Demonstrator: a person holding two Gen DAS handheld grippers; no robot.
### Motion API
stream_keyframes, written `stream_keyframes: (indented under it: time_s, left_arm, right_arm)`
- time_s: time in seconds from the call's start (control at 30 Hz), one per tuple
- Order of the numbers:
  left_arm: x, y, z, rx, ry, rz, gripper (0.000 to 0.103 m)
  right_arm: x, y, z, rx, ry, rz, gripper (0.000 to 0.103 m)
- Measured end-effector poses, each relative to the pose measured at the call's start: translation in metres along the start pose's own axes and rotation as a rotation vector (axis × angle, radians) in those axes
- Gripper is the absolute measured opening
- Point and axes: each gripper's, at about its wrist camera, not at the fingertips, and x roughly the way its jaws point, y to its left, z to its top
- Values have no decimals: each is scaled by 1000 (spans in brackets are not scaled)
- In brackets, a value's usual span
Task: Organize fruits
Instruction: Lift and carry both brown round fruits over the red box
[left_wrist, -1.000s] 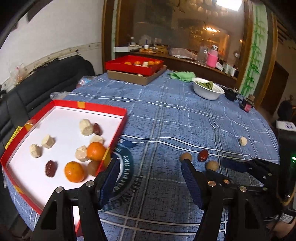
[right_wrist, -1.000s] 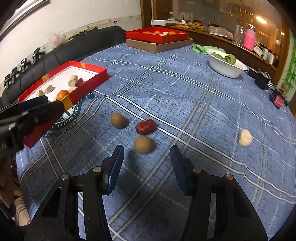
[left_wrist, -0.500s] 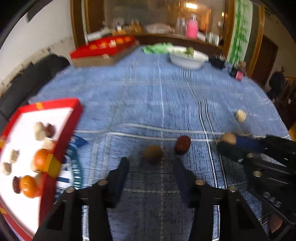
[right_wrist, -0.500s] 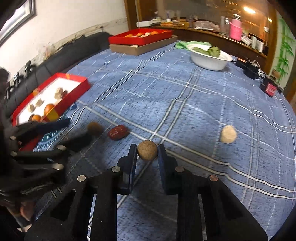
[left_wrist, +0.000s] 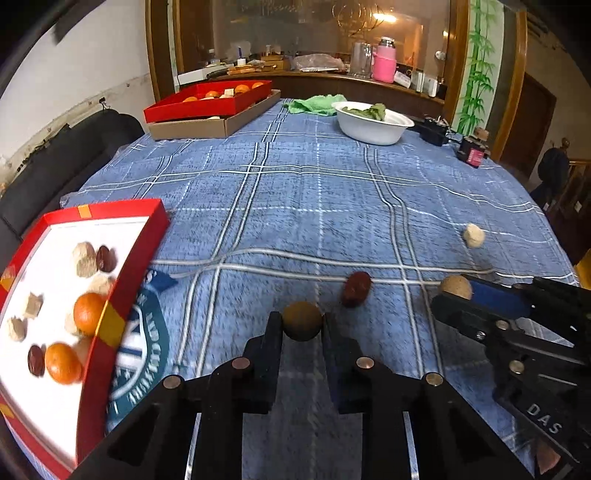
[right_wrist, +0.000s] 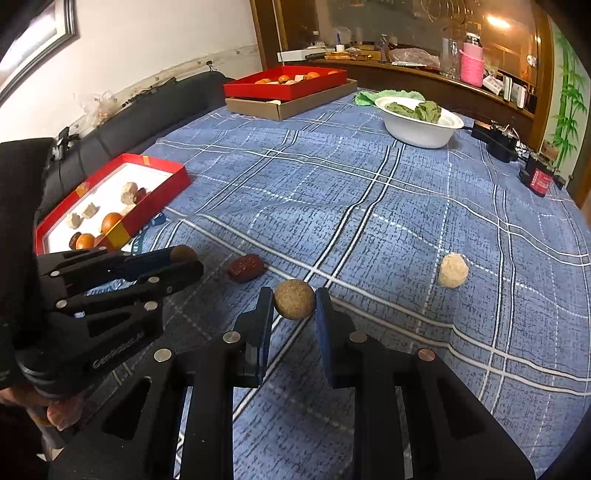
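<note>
On the blue plaid cloth, my left gripper (left_wrist: 302, 326) is closing its jaws, and the pads press on a dark brown round fruit (left_wrist: 302, 319). To its right, my right gripper (right_wrist: 294, 302) is shut on a tan round fruit (right_wrist: 294, 298) just above the cloth. A red date (left_wrist: 356, 288) lies between the two grippers. Farther right lies a pale round fruit (right_wrist: 453, 270). The red tray (left_wrist: 125, 280) at the left holds oranges, dates and pale pieces.
A white bowl (left_wrist: 369, 127) of greens and a green cloth (left_wrist: 317, 104) sit at the far side. A second red tray (left_wrist: 207, 107) rests on a cardboard box at the far left. Dark small devices (left_wrist: 472, 155) stand at the right edge. A black sofa (left_wrist: 55, 166) borders the left.
My left gripper swung right from the tray's edge to the brown fruit and its jaws narrowed onto it. My right gripper went from open to shut on the tan fruit.
</note>
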Motion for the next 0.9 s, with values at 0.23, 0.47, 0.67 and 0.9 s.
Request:
stream_keyframes:
  time_s: [0.23,0.47,0.67,0.9]
  left_arm:
    - [-17,-11,-15,-15,-11,-22,21]
    - [-33,-16,-23,-18,-27,-33,21]
    - [-44,-17,-30,-32,-40,-35,21]
    - [-64,-14,-31,-42,-81,-35,20]
  right_arm:
    - [-19,2,-16,-6,0,-27,21]
    - [-33,1,-26,4,-5,-47,21]
    - [-40,2,-32,13,-12,-55,21]
    - [-49,1,-32,25,-34,-72,21]
